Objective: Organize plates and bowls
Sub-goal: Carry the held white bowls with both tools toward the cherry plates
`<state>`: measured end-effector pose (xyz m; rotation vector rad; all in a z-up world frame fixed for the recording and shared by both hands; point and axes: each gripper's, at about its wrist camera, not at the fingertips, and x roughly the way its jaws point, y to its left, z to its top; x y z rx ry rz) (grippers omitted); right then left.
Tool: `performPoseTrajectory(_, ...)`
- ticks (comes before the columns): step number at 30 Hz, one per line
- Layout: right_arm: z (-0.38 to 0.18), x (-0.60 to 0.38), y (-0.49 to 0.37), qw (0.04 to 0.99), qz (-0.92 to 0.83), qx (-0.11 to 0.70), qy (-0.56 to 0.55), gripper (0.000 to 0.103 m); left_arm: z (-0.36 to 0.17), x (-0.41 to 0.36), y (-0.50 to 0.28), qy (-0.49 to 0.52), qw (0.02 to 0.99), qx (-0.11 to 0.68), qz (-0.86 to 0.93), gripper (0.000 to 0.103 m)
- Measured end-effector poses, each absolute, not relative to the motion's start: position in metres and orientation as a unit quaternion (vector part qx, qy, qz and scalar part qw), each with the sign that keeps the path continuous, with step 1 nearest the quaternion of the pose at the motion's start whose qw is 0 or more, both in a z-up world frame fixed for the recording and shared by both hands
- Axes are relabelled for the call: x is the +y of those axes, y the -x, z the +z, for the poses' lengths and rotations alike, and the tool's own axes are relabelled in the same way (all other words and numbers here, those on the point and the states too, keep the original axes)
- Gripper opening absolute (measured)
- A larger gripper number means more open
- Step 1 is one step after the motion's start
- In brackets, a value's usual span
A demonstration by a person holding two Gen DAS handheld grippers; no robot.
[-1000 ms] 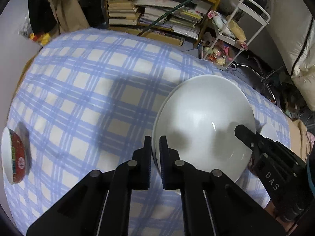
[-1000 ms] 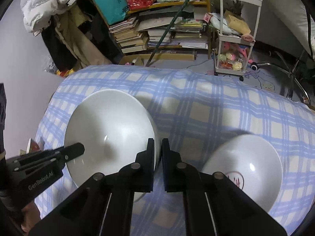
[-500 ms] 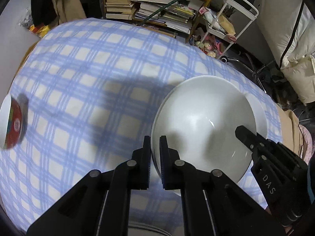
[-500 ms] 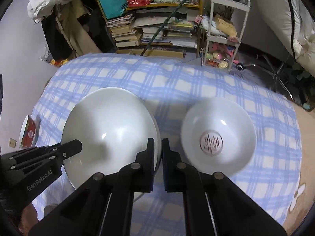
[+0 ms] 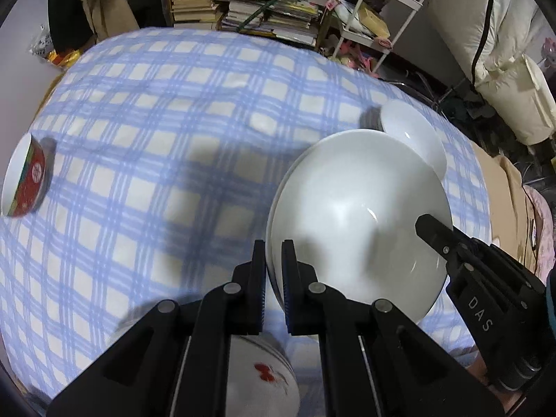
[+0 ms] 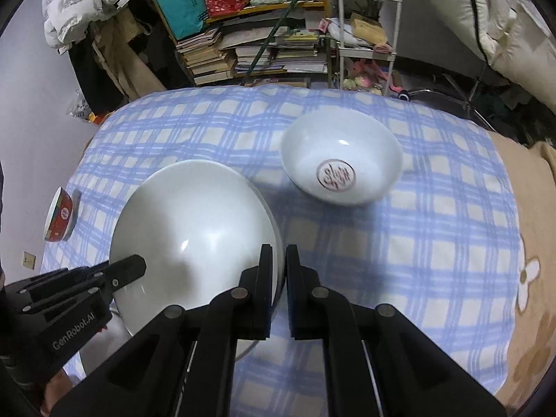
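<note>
A large white bowl (image 5: 358,229) hangs above the checked cloth, held by both grippers at opposite rims. My left gripper (image 5: 274,267) is shut on its left rim. My right gripper (image 6: 279,264) is shut on the right rim of the same large white bowl (image 6: 194,229). Beyond it, a second white bowl with a red emblem (image 6: 342,156) rests on the cloth. A small red bowl (image 5: 26,177) lies at the far left edge. White plates with a red flower print (image 5: 264,371) sit below my left gripper, partly hidden by its fingers.
The blue checked cloth (image 5: 156,121) covers the whole surface. Behind it stand a bookshelf with stacked books (image 6: 243,52) and a white wire cart (image 6: 365,34). A tan blanket (image 6: 521,208) borders the right edge.
Both grippers have carried the large bowl back across the cloth. The emblem bowl now lies farther away and fully uncovered. The flower-print plates have come into view under the left gripper.
</note>
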<state>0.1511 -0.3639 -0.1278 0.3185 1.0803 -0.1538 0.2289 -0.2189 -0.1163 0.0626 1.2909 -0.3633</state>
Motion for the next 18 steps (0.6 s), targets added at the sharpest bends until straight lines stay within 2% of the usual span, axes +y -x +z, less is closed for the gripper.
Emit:
performPoseTrajectory(6, -0.121, -0.358, -0.127, 0.850, -0.081, 0.505, -0.126, 0.009, -0.115, -0.218, -0.203, -0.037, 0.780, 0.601, -0.170, 0.008)
performPoseTrajectory(18, -0.136, -0.366, -0.090, 0.846, -0.088, 0.499, -0.164, 0.009, -0.121, -0.225, -0.174, -0.042, 0.783, 0.600, -0.161, 0.008)
